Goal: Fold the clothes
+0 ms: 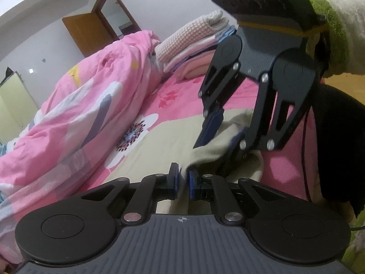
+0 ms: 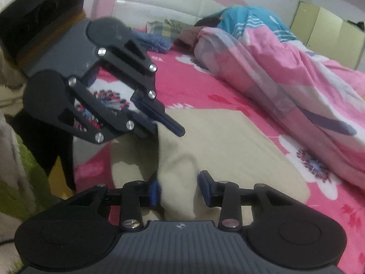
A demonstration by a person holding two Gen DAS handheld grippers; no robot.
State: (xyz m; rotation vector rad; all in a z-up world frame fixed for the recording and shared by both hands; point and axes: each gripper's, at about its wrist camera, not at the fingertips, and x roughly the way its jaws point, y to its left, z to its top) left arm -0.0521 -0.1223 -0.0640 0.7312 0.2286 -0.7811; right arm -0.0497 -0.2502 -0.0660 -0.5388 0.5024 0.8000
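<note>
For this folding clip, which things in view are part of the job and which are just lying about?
Part of the job:
- beige soft cloth garment
- left gripper, shut on its edge
- right gripper, open around a fold

Lying about:
- pink flowered quilt
- stack of folded pastel towels
- pink flowered bedsheet
- brown wooden door

A garment (image 2: 230, 141) lies spread on the bed sheet (image 2: 200, 86), at the near edge of the bed. The left gripper (image 1: 182, 181) and the right gripper (image 2: 179, 187) sit side by side over the garment's near part, with a raised fold of the cloth between them. Beyond the garment a bunched quilt (image 1: 75, 105) runs along the bed's far side. At one end of the bed, a stack of folded clothes (image 1: 194, 38) rests on the sheet, just beside the quilt.
</note>
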